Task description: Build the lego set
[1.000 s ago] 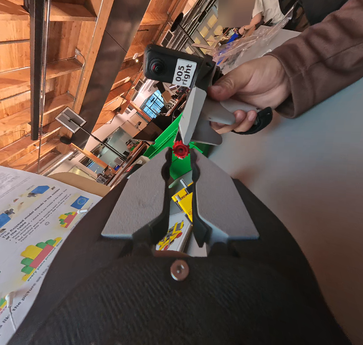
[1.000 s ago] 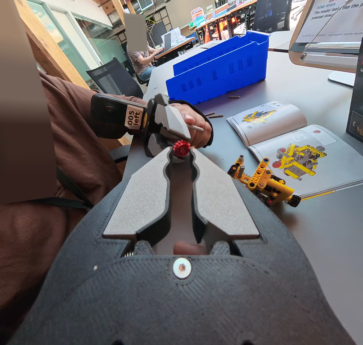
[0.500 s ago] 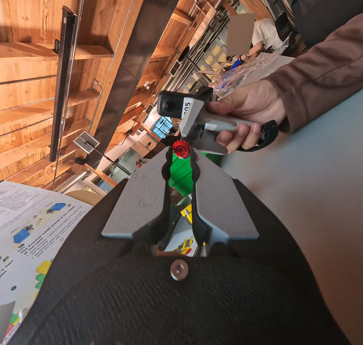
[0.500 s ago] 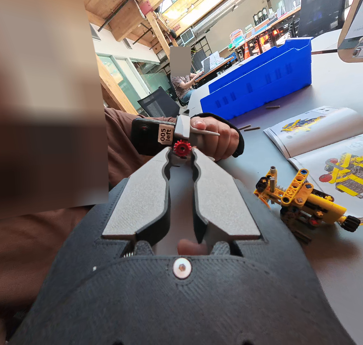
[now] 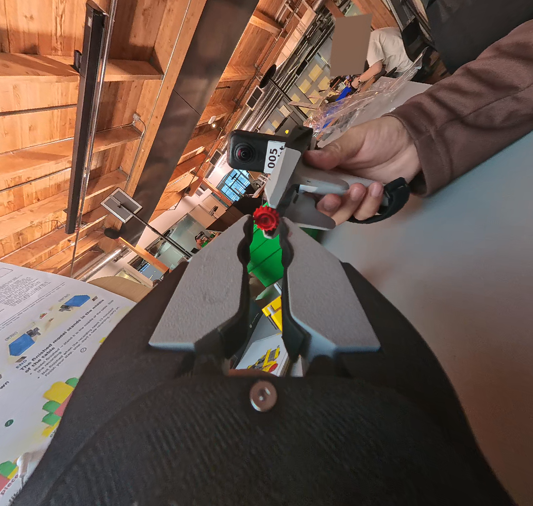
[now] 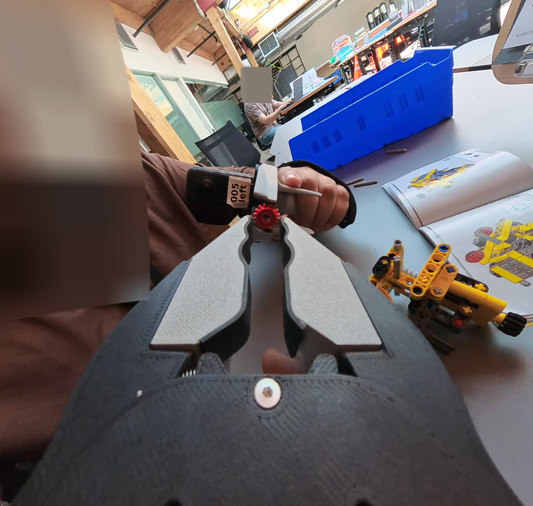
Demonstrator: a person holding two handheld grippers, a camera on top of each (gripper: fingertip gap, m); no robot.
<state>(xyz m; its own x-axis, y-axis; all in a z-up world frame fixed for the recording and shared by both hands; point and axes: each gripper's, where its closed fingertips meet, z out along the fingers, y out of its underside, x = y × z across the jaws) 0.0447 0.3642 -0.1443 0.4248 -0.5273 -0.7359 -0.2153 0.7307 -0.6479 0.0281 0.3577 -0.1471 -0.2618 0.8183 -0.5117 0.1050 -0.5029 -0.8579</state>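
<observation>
A small red gear [image 5: 266, 218] sits pinched between the tips of my left gripper [image 5: 266, 222], which is shut on it. The right gripper body [image 5: 288, 186], held by a hand, meets it tip to tip from the upper right. In the right wrist view the same red gear [image 6: 266, 216] is between the tips of my right gripper [image 6: 266, 221], also shut on it, with the left gripper body [image 6: 265, 186] just behind. The partly built yellow model [image 6: 444, 293] lies on the grey table [image 6: 490, 391] to the right, untouched.
An open instruction booklet [image 6: 467, 192] lies right of the model. A blue bin [image 6: 375, 123] stands behind it, with loose dark axles beside it. A green bin [image 5: 265, 258] and a printed sheet [image 5: 43, 333] show in the left wrist view. A person sits far off. My left and right fingertips are right by each other.
Both grippers stay tip to tip on the red gear. They have tilted and shifted together, so the model now sits closer and lower right in the right wrist view.
</observation>
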